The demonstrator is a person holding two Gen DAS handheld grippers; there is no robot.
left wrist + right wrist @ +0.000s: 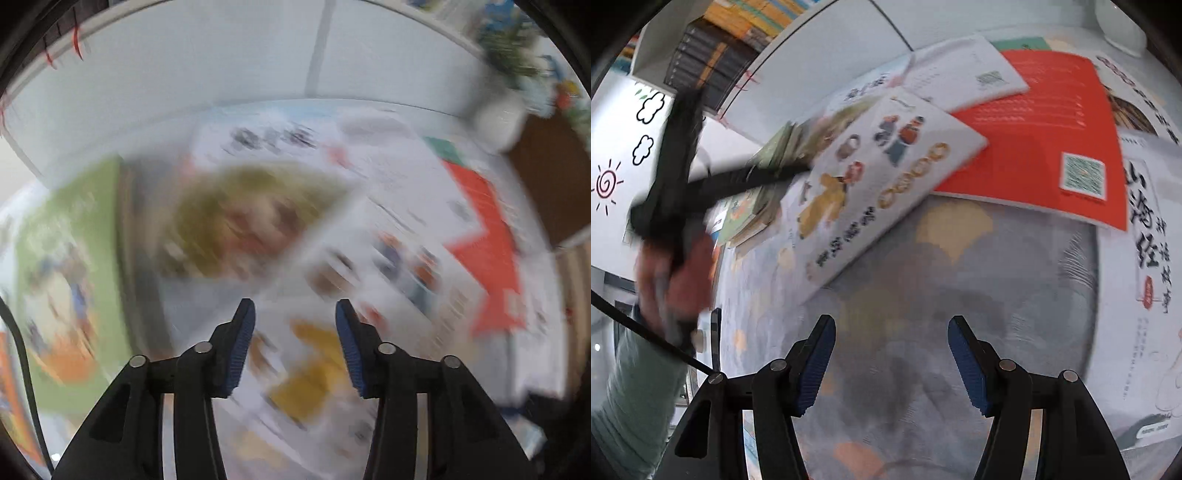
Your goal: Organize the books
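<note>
Several books lie scattered flat on a table. In the right wrist view a white picture book (882, 184) lies tilted over a red book (1045, 147), with a white book with black characters (1152, 280) at the right. My right gripper (891, 328) is open and empty above the patterned cloth (923, 332). My left gripper (294, 314) is open and empty, hovering over the white picture book (314, 369); its view is motion-blurred. The left gripper also shows in the right wrist view (798, 168), reaching over a stack of books (768, 173).
A green book (70, 258) lies at the left and a red book (484, 243) at the right. A white pot with a plant (506, 92) stands at the back right. A shelf of books (713, 55) is on the back wall.
</note>
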